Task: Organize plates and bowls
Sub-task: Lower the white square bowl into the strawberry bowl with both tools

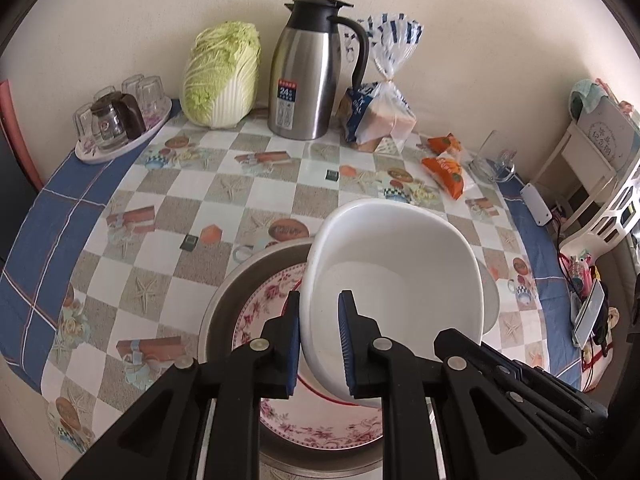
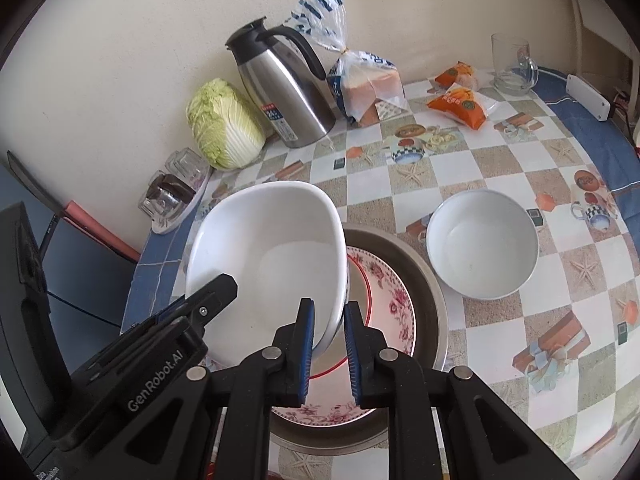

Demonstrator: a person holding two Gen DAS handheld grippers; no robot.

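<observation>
Over the floral plate (image 1: 280, 412), which lay inside a wide metal pan (image 1: 224, 312) on the table (image 1: 132, 216), you held the large white bowl (image 1: 392, 276) between both claws. Your left claw (image 1: 319, 344) pinched one side of its rim, and your right claw (image 2: 329, 350) pinched the opposite side, each with one pad inside the wall and one outside. The bowl hung tilted, its far lip higher than the near one, and I could not tell whether its base touched the plate.

To set it down well, you needed to level it first, then lower both sides together so it landed centred on the plate, not on the pan's raised edge. Letting go with one claw early risked a tip.

A smaller white bowl (image 2: 482, 242) sat just beside the pan on the right, so that side was tight. The steel jug (image 1: 310, 72), cabbage (image 1: 220, 76) and bread bag (image 1: 376, 112) stood well back by the wall, leaving open cloth between.
</observation>
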